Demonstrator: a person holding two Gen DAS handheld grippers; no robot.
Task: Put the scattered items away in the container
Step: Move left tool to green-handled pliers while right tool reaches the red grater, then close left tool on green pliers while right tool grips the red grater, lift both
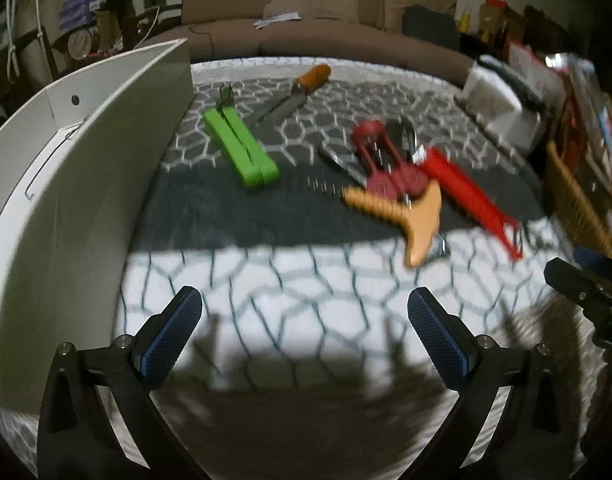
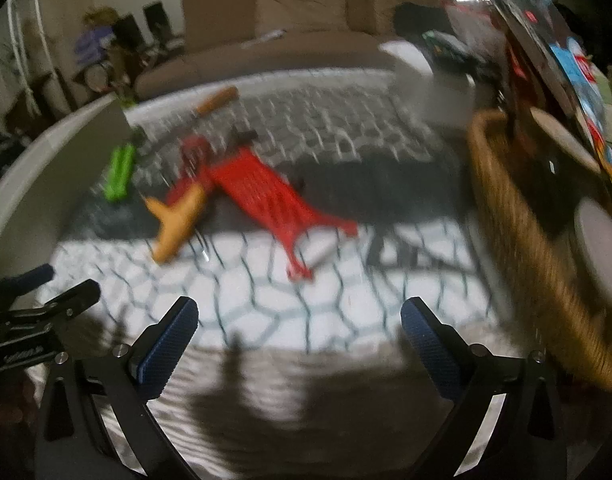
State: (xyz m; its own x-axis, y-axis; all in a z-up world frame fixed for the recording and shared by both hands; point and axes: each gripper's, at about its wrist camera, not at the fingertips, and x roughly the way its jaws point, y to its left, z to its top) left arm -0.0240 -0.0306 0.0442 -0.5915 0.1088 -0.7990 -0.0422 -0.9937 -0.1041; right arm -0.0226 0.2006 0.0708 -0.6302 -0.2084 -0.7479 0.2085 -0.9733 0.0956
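Patterned rug [image 1: 306, 280] had tools scattered far ahead, white container [image 1: 85, 160] sat left; both grippers, left gripper [image 1: 306, 334] and right gripper [image 2: 299, 334], hung wide, empty, probably lining up.

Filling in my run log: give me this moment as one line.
left gripper: open, empty | right gripper: open, empty | green tool, red tool, tan handle: on rug | white container: left

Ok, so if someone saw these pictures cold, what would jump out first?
Probably the bright tools heaped on the grey patterned rug: a long red plastic slotted tool beside a tan wooden-looking handle, with a lime green folded tool further left. Next, the tall white container wall at far left.
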